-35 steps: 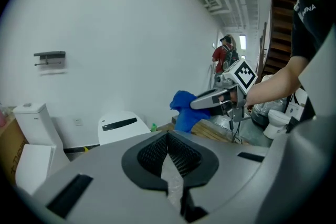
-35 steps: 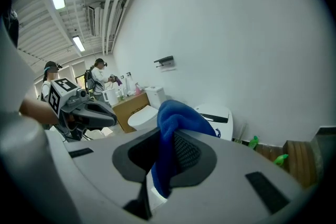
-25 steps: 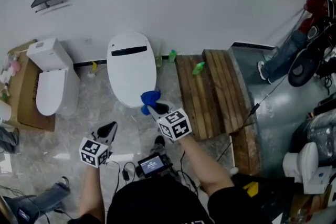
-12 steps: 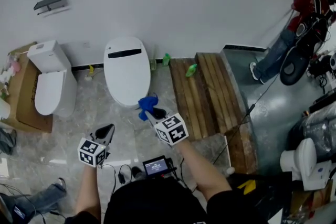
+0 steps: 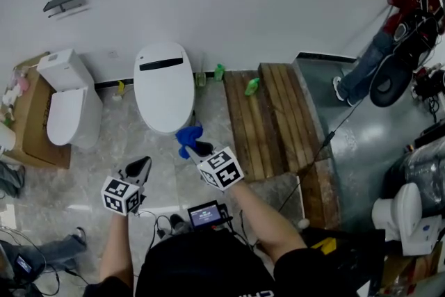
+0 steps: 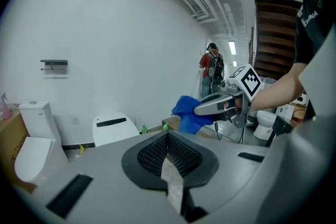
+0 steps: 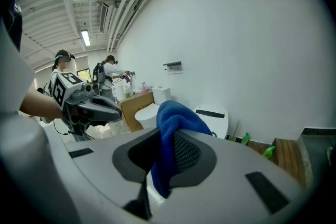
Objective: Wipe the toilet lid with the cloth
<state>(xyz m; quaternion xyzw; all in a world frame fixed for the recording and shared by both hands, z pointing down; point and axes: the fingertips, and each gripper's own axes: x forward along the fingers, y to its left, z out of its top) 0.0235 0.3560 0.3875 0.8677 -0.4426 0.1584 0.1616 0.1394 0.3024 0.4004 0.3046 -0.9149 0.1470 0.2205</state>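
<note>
Here, the right tool [image 5: 198, 147] clamps a bunched blue cloth [image 5: 185, 135]; left tool [image 5: 142, 164] closed, empty.

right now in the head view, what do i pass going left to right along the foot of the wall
small white toilet → small yellow item → toilet lid → green bottle → wooden platform → person standing at the far right
</note>
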